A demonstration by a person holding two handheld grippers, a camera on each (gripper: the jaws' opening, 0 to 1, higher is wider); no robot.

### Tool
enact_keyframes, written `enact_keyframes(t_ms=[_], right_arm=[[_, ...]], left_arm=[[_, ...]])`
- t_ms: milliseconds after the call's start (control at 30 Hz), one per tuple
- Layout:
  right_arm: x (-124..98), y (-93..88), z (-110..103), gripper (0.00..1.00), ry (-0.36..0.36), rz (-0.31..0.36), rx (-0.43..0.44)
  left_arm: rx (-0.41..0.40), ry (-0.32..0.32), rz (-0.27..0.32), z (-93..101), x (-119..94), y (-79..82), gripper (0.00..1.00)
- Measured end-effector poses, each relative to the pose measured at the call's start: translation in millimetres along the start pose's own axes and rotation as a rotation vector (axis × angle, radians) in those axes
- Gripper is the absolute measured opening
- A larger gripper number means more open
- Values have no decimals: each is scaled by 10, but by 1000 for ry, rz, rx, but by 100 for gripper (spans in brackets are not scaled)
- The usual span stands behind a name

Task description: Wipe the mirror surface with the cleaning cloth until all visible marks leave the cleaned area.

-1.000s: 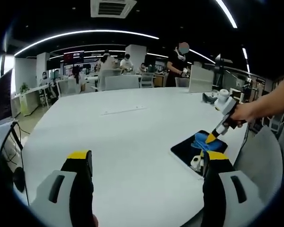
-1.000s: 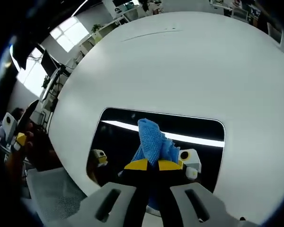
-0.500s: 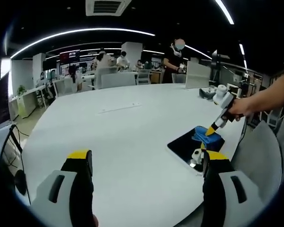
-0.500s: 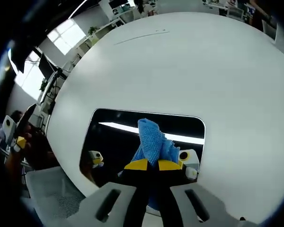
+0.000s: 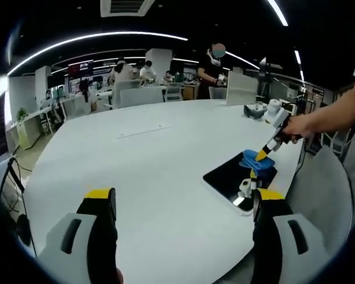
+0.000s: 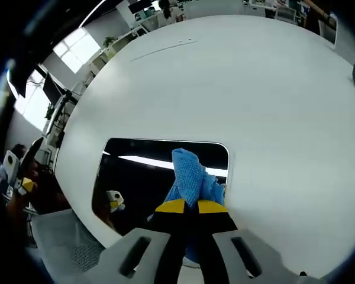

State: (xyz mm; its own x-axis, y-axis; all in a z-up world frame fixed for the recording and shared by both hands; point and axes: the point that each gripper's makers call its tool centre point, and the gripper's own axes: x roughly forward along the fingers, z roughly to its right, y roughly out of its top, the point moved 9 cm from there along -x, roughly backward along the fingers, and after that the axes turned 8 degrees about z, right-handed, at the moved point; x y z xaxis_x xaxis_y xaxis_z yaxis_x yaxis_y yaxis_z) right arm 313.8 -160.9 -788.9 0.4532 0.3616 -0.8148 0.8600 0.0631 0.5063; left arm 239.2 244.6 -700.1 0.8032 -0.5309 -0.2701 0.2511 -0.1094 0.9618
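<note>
A dark rectangular mirror (image 6: 142, 177) lies flat near the edge of the white round table (image 6: 236, 89). My right gripper (image 6: 186, 206) is shut on a blue cleaning cloth (image 6: 191, 176), pressed onto the mirror's right part. In the left gripper view the mirror (image 5: 232, 176) sits at the right, with the blue cloth (image 5: 257, 161) at its far end and the right gripper (image 5: 264, 155) held on it by a person's hand (image 5: 297, 128). My left gripper (image 5: 183, 200) hovers open over the table, nothing between its fingers.
The table's edge (image 5: 296, 177) runs just beyond the mirror, with a grey chair (image 5: 325, 195) beside it. Small items (image 5: 257, 109) sit at the table's far right. People, desks and chairs stand in the background (image 5: 136, 83).
The right gripper has slid the cloth across the mirror toward its right end. The left gripper view has shifted slightly; the left gripper stays open.
</note>
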Motion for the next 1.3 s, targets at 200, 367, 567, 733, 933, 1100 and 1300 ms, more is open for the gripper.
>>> enact_keyframes(t_ms=[200,367,567,733,933,1100,1300], right_arm=[[-33,3,97,0,-21,4,3],[-56,-5,154,0,-25,8,18],[-48,2,142,0,-29,6,19],[-67,8,152,0,-53,-2,-9],[-60,-13,163,0,-54,12,12],[-62,-29,140,0,-74,26,40],[-80,-68,115,0,-84,42,59]], left_arm=[[6,9,14,-21,-3,31,98],[10,37,11,-37,-7,27,99],[2,42,23,-28,-3,49,99],[-4,38,24,-25,-5,47,99],[13,58,28,-28,16,45,99],[4,74,19,-58,27,44,99],[-1,66,31,-41,37,66,99]])
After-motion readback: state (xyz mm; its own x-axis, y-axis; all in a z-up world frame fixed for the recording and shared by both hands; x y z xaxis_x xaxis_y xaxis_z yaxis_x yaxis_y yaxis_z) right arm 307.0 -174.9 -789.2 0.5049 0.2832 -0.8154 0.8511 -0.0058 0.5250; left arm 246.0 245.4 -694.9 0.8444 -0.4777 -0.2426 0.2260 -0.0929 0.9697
